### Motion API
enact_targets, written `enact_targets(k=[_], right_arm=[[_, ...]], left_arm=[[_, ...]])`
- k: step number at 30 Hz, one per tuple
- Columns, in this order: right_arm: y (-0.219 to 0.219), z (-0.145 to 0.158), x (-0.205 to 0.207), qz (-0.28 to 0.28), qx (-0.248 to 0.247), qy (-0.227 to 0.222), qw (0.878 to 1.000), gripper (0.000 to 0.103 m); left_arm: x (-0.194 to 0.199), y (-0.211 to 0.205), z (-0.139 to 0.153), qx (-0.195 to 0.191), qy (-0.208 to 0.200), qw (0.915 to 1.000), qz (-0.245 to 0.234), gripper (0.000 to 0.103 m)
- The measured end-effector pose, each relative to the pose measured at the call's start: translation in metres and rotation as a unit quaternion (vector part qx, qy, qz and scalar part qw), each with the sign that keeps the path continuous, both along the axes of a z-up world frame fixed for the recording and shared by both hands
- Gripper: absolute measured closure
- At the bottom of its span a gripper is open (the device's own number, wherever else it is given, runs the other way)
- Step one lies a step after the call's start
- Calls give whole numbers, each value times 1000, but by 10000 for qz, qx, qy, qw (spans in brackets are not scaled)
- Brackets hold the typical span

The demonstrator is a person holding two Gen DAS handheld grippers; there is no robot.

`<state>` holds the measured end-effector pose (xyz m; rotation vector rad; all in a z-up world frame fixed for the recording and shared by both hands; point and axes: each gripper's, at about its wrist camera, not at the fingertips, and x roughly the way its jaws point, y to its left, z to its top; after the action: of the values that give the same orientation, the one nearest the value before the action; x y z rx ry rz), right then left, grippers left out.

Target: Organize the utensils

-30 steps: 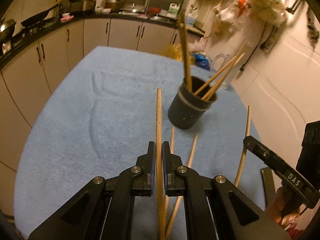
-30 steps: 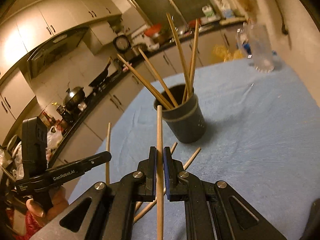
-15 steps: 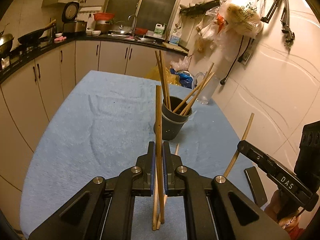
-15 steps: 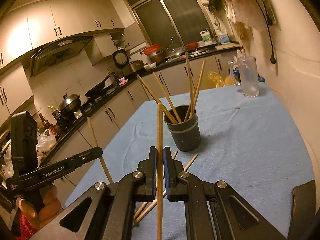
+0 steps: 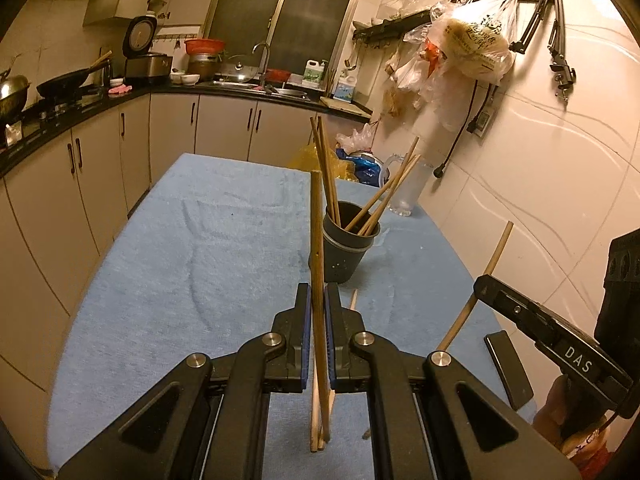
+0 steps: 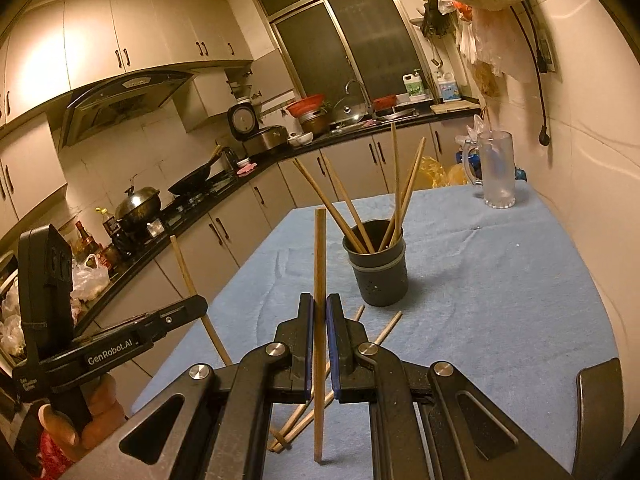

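Both grippers now higher above the cup [image 5: 345, 248], left gripper [image 5: 317, 300] and right gripper [image 6: 319, 312] each clamped on an upright chopstick [image 5: 316, 232], spare chopsticks [image 6: 376, 332] on the cloth [image 5: 200, 260] below.

One cup [image 6: 378, 276] stands on the desk [image 6: 500, 304], holding four chopsticks [image 6: 394, 184]. Two chopsticks [image 6: 384, 330] lie loose. Each of two hand-held grippers [image 5: 318, 320] [image 6: 319, 324] clamps one. One glass mug [image 6: 496, 168].

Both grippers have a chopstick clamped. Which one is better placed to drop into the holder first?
Left, marginally. The left gripper has its chopstick lined up right against the holder. The right gripper's chopstick sits off to the holder's left side. Close call.
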<state>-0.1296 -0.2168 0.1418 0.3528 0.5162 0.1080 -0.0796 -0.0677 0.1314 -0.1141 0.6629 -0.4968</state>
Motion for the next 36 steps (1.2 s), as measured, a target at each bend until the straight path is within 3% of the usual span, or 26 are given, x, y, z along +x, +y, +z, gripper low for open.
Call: enact_targets(k=[10,36], right_arm=[[6,6,-4,-68,-50,-50,10000,96],[-11,5,1,-260,24,36,9997,96]], left_arm=[[-8,-2,7,39,-179,9998,-54,97],[1,-9,7,155,-184,9997,-107,97]])
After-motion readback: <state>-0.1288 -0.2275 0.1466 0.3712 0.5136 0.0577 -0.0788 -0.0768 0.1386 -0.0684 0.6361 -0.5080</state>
